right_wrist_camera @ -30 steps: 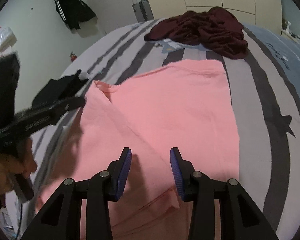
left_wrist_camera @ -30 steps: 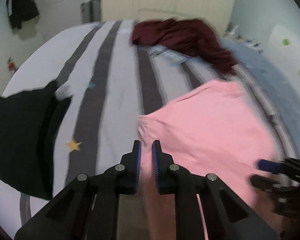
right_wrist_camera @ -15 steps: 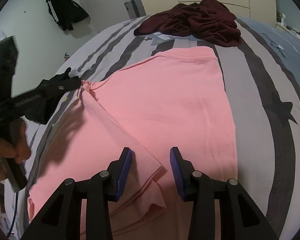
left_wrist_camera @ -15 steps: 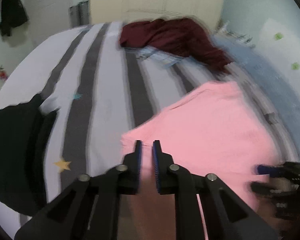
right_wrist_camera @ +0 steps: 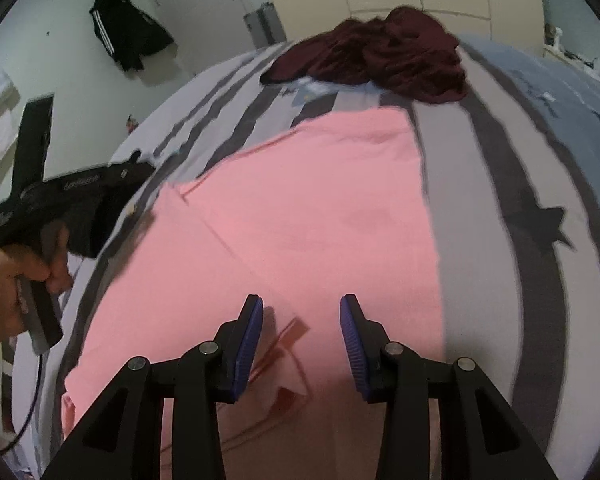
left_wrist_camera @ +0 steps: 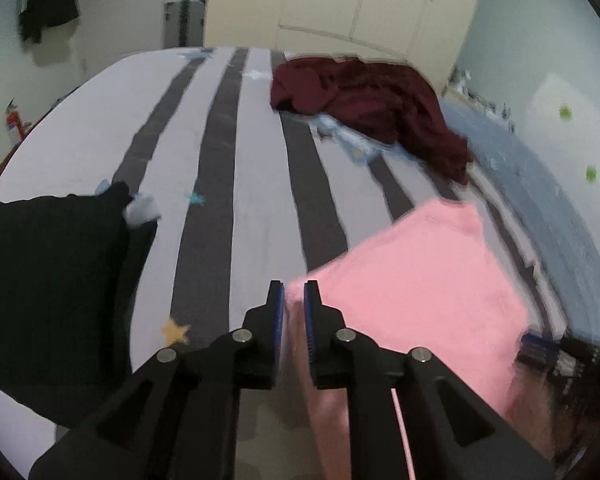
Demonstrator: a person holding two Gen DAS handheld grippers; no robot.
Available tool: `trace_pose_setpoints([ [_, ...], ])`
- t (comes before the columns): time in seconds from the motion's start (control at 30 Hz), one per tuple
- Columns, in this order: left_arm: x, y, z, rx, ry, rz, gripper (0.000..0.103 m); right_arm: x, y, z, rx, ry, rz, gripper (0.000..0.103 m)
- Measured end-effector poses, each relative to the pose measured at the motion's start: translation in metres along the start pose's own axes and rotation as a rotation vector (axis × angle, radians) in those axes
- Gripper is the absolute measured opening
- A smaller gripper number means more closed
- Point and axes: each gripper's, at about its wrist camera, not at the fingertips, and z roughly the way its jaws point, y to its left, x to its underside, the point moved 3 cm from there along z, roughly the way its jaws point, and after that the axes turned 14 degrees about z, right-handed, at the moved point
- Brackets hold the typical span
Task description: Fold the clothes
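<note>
We hold the left gripper (left_wrist_camera: 294, 300) with its blue-padded fingers nearly closed, pinching the left edge of the pink cotton T-shirt (right_wrist_camera: 320, 208), which lies spread flat on the grey-and-white striped bedsheet (left_wrist_camera: 236, 184). Our right gripper (right_wrist_camera: 302, 332) hovers over the shirt's near portion, fingers spread apart and empty. A crumpled maroon garment (right_wrist_camera: 380, 56) lies farther up the bed; a folded black garment (left_wrist_camera: 48, 280) rests to the left.

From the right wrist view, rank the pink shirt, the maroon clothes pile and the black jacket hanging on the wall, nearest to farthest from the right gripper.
1. Pink shirt: directly under and ahead of the right gripper.
2. Maroon clothes pile: beyond the shirt's far edge, on the bed.
3. Black jacket: on the wall, far left.
</note>
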Motion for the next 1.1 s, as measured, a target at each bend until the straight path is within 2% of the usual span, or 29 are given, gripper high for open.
trace_pose_setpoints([
  [0.07,0.011,0.004,0.011,-0.038,0.072,0.038,0.010,-0.011,-0.015,0.002,0.036,0.001,0.013,0.037],
  [0.17,0.022,0.027,0.016,-0.092,0.119,-0.040,0.010,-0.022,-0.044,0.004,0.083,0.008,0.077,0.037],
  [0.27,0.027,0.048,0.012,-0.112,0.110,-0.135,0.010,-0.038,-0.066,0.001,0.126,-0.010,0.101,0.037],
  [0.33,0.023,0.049,0.008,-0.081,0.086,-0.145,0.015,-0.051,-0.076,-0.003,0.146,-0.032,0.110,0.037],
  [0.43,0.012,0.039,0.005,0.007,0.053,-0.144,0.036,-0.069,-0.081,-0.003,0.105,-0.036,0.140,0.038],
  [0.47,0.008,0.034,0.006,0.027,0.050,-0.151,0.047,-0.074,-0.079,-0.001,0.084,-0.032,0.143,0.041],
  [0.5,0.007,0.031,0.007,0.036,0.047,-0.155,0.053,-0.078,-0.076,0.001,0.062,-0.027,0.145,0.045],
  [0.63,-0.007,0.014,0.018,0.073,0.046,-0.137,0.054,-0.086,-0.061,0.020,0.025,0.009,0.106,0.047],
  [0.7,-0.009,0.008,0.031,0.069,0.083,-0.118,0.055,-0.088,-0.057,0.032,0.032,0.032,0.092,0.047],
  [0.8,-0.003,0.006,0.044,0.082,0.125,-0.156,0.055,-0.088,-0.058,0.049,0.054,0.073,0.093,0.048],
  [0.87,-0.002,0.001,0.042,0.101,0.110,-0.157,0.055,-0.088,-0.056,0.052,0.049,0.080,0.084,0.051],
  [1.0,-0.003,-0.017,0.040,0.129,0.093,-0.098,0.055,-0.089,-0.053,0.058,0.034,0.092,0.064,0.064],
  [1.1,-0.008,-0.026,0.046,0.134,0.096,-0.060,0.052,-0.091,-0.051,0.063,0.018,0.099,0.063,0.065],
])
